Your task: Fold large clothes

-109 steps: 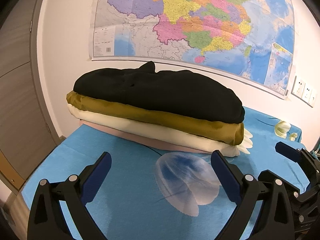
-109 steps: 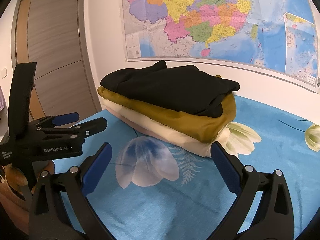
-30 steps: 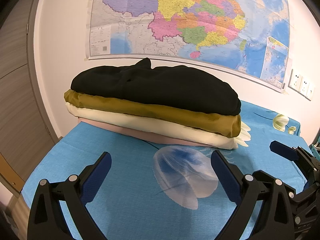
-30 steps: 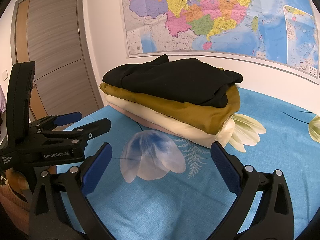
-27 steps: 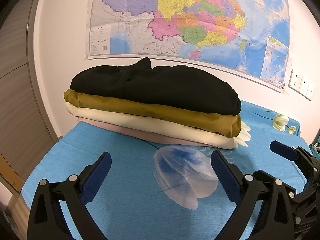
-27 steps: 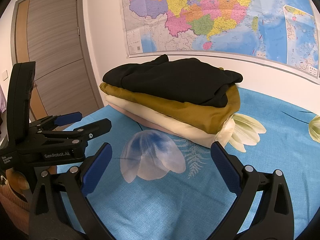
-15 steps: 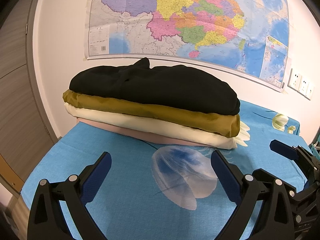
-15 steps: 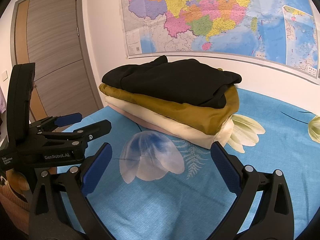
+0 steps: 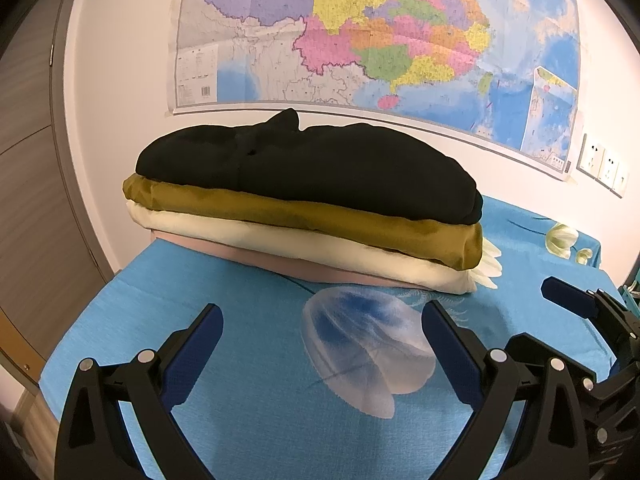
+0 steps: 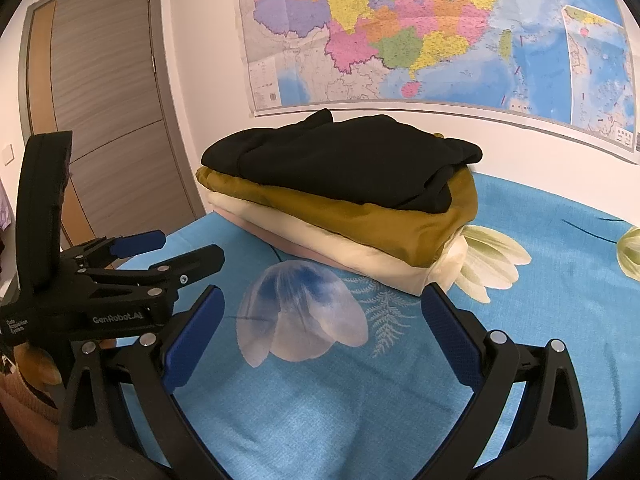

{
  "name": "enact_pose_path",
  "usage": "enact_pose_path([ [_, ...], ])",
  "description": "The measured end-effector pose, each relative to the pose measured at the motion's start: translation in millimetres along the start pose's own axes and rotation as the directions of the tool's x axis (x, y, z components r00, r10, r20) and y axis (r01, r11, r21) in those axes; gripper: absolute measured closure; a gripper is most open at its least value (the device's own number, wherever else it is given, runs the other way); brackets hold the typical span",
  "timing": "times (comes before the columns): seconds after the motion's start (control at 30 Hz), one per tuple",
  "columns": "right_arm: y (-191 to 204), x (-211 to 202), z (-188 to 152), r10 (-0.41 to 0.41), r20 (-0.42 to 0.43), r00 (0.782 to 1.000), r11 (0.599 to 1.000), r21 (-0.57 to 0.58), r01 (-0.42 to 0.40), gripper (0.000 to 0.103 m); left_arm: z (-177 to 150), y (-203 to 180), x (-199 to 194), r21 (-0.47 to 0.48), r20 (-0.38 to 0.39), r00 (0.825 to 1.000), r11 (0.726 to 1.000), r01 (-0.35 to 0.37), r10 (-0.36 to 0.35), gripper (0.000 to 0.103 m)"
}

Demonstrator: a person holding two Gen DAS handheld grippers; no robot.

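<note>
A stack of folded clothes sits at the back of the blue flowered tablecloth (image 9: 248,408) against the wall. On top lies a black garment (image 9: 320,164), also in the right wrist view (image 10: 344,160). Under it lie a mustard one (image 9: 320,218) (image 10: 360,220), a cream one (image 9: 304,244) (image 10: 344,256) and a pink one (image 9: 280,266). My left gripper (image 9: 322,322) is open and empty, held above the cloth in front of the stack. My right gripper (image 10: 322,306) is open and empty, to the right of the left one.
A large wall map (image 9: 380,40) hangs behind the stack. A grey-brown door (image 10: 108,120) stands at the left. Wall sockets (image 9: 604,166) are at the right. The table's left edge (image 9: 68,340) drops off near my left gripper.
Both views have shifted only slightly; the stack sits a little lower and left in frame. Both grippers stay open and empty. The clothes have not moved.
</note>
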State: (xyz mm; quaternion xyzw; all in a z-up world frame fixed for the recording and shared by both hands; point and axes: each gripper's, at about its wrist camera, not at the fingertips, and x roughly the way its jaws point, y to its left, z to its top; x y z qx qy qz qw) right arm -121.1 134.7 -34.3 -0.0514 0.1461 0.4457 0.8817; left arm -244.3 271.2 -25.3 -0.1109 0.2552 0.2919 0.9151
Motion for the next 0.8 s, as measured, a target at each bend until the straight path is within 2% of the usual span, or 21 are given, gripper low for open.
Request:
enact_pose_path([
  [0.33, -3, 4, -4, -0.001, -0.013, 1.0, 1.0, 0.017, 0.001, 0.006, -2, -2, 5, 0.003, -0.01, 1.0, 1.0, 0.008, -0.008, 0.007],
  [0.6, -20, -12, -14, -0.036, -0.02, 0.999, 0.998, 0.052, 0.037, 0.006, -5, -20, 7, 0.022, -0.007, 0.998, 0.998, 0.06, -0.06, 0.007],
  [0.7, -38, -25, -22, -0.079, -0.048, 0.996, 0.993, 0.087, 0.083, 0.006, -6, -38, 16, 0.033, -0.075, 0.986, 0.987, 0.154, -0.152, 0.007],
  [0.77, -53, -35, -29, -0.115, -0.073, 0.991, 0.986, 0.114, 0.122, 0.006, -8, -55, 21, 0.054, -0.117, 0.976, 0.98, 0.192, -0.185, 0.007],
  [0.8, -65, -43, -36, -0.157, -0.099, 0.983, 0.976, 0.139, 0.17, 0.006, -9, -65, 25, 0.062, -0.142, 0.969, 0.975, 0.213, -0.203, 0.007],
])
